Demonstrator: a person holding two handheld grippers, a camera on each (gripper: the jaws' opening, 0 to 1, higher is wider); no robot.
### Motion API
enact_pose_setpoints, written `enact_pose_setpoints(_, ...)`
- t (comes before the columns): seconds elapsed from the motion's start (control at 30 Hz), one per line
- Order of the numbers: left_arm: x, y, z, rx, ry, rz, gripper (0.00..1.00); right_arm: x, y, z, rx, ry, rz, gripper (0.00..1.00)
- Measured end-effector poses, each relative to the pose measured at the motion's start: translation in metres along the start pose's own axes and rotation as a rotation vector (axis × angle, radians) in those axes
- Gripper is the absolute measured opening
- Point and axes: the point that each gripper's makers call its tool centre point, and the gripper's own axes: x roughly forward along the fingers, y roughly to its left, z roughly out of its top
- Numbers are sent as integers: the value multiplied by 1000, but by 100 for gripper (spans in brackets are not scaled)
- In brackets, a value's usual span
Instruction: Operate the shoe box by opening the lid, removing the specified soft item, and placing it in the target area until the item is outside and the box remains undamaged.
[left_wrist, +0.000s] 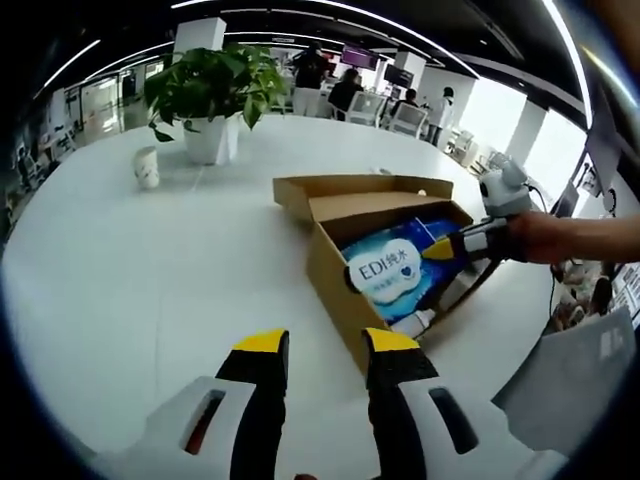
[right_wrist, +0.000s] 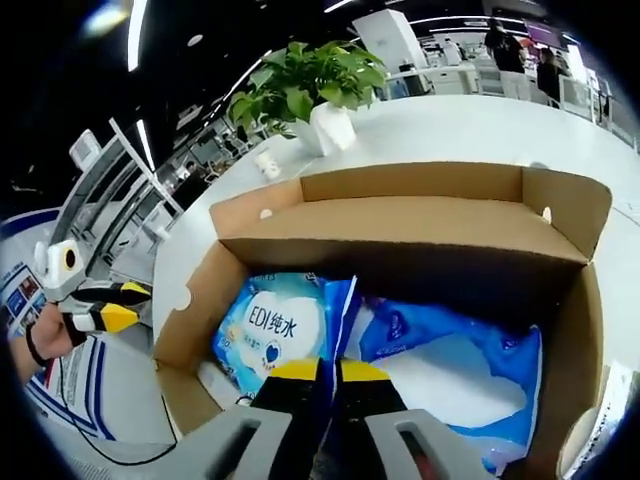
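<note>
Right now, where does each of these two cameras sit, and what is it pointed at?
Left gripper view: rides the left gripper, back from the open shoe box, facing table and potted plant; a hand holds the right gripper at the wipes pack.
Right gripper view: rides the right gripper, looking into the shoe box; the left gripper shows at the left.
Shared: box, wipes pack, plant.
</note>
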Motion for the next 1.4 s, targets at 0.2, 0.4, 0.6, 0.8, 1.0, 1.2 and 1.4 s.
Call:
enact_pose_setpoints(0.2,3,-6,8,17,-5,-9,29,-3,4,3,-11,0,-9,0)
enact_pose_setpoints(0.4,9,-17,16,36,-8,-26,29,-12,0,8,-31,-20,-21,0)
enact_pose_setpoints(0.6,24,-32,22,54,-1,-62,29,-27,-8,12,-32,-39,-35,0)
enact_pose_setpoints(0.8,37,-51,30,77,4,-98,29,-48,-19,9,-33,-53,-63,0)
enact_pose_setpoints(1.0,51,-70,33,98,11,-128,29,-67,-18,8,-30,-74,-70,0)
enact_pose_setpoints(1.2,60,-89,32,121,27,-154,29,-86,-9,1,-30,-83,-79,0)
enact_pose_setpoints(1.4,71,-93,30,124,47,-164,29,-95,-13,0,-17,-91,-86,0)
